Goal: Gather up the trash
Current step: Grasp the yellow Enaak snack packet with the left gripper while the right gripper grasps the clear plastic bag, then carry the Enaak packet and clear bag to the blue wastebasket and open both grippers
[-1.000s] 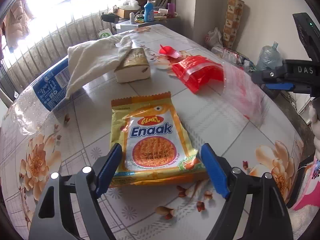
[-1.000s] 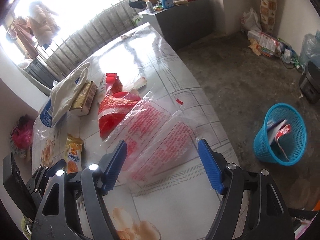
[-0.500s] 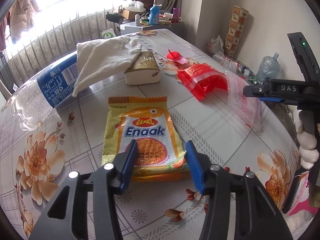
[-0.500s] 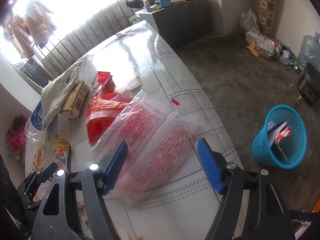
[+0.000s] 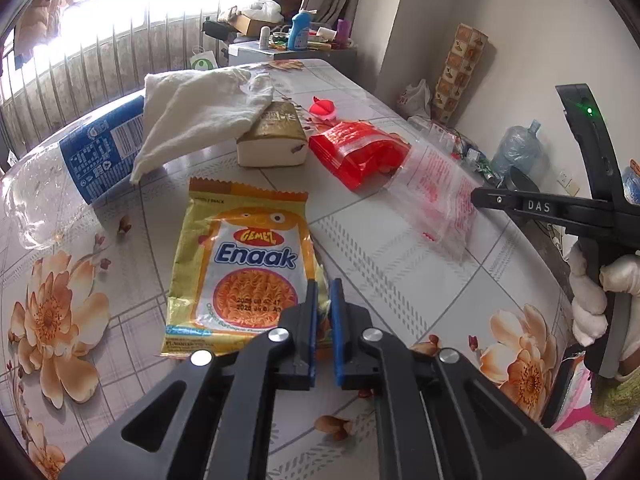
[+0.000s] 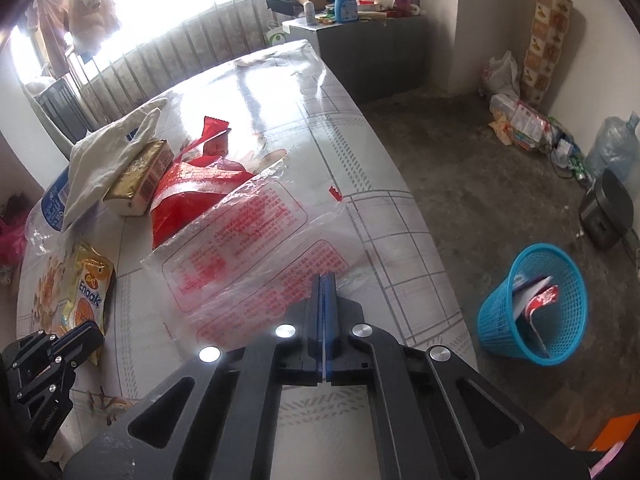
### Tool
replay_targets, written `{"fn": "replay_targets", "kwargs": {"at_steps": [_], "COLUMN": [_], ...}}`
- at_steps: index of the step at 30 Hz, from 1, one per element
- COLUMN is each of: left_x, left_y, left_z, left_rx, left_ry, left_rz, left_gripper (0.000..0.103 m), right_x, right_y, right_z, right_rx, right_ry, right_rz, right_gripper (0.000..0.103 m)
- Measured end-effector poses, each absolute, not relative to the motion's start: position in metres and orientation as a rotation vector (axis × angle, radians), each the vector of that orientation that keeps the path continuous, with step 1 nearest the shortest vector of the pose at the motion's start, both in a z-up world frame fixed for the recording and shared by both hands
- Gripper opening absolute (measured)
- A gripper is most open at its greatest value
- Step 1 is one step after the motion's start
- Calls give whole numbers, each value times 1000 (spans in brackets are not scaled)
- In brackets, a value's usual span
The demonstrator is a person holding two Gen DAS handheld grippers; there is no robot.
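Observation:
A yellow Enaak noodle packet (image 5: pixel 244 264) lies on the flowered table (image 5: pixel 400 264); my left gripper (image 5: pixel 324 292) is shut on its near right corner. In the right wrist view the packet (image 6: pixel 90 288) lies at the left. My right gripper (image 6: pixel 325 284) is shut on the near edge of a clear plastic bag with red print (image 6: pixel 248 248), which also shows in the left wrist view (image 5: pixel 436 184). A red plastic bag (image 5: pixel 356 148) lies behind it. A blue waste basket (image 6: pixel 536 304) with some trash stands on the floor to the right.
A white cloth (image 5: pixel 200 108) drapes over a gold-wrapped block (image 5: pixel 276 140) and a large clear bottle with a blue label (image 5: pixel 92 156). A small red wrapper (image 5: pixel 324 106) lies farther back. A cluttered cabinet (image 6: pixel 360 28), bags and a black pot (image 6: pixel 608 212) stand around the floor.
Both grippers closed: the left onto the noodle packet's corner, the right onto the clear bag's edge. The left gripper also moved forward over the packet.

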State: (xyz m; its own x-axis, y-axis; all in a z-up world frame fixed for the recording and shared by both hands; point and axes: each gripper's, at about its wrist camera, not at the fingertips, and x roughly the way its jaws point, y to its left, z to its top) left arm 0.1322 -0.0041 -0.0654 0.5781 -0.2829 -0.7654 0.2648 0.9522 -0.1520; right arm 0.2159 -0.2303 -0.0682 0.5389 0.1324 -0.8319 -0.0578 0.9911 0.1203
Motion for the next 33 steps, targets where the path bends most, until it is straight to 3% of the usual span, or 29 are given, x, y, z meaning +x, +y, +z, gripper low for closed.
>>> {"fn": "replay_targets", "kwargs": {"at_steps": [19,22,24,30,33], "left_x": [114,120,125,149,164], "left_y": [10,6,3,-22,-36], "left_z": [-21,-18,-17,-18,-28], "left_rx": [-87,-107,-123,-121,-103], "left_ry": [752,735,729,700,722], "left_rz": [-350,-372,-389,-457,-482], "left_gripper": [1,1,1,1,1], "right_x": [210,212,211,217,221], "right_y": [-258,-262,-265,-270,-269], "right_z": [-54,-65,-72,-88,-96], "right_rx": [445,566,642,795,863], "right_ry": [1010,1072,1104,1151,1172], "right_rz": [316,348,352,357,360], "right_gripper": [2,10,27,41,42]}}
